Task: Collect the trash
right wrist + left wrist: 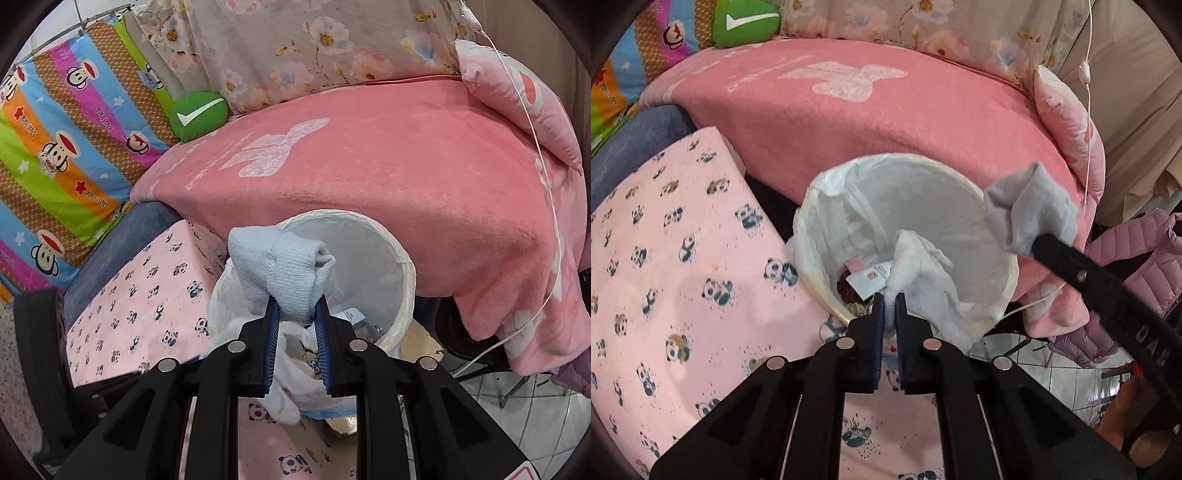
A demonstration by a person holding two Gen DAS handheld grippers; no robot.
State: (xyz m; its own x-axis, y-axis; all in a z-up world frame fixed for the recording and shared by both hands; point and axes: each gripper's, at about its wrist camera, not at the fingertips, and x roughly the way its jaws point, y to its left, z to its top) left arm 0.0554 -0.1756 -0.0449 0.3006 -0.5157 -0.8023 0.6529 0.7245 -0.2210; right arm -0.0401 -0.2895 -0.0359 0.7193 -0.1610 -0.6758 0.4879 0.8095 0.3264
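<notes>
Two grips: my left gripper (889, 301) pinches a white crumpled cloth (916, 258) over the lined bin (979, 206); my right gripper (295, 310) clamps a grey sock (288, 269) above its rim. I should centre both before releasing. "DAB" marks the right gripper; the bin's tag is unreadable.

A pink blanket (886, 122) drapes the bed. Left of it lies a panda-print sheet (665, 266); behind it a green cushion (746, 26) and floral fabric (314, 48); right of it a pink pillow (1067, 118) and purple jacket (1137, 254).
</notes>
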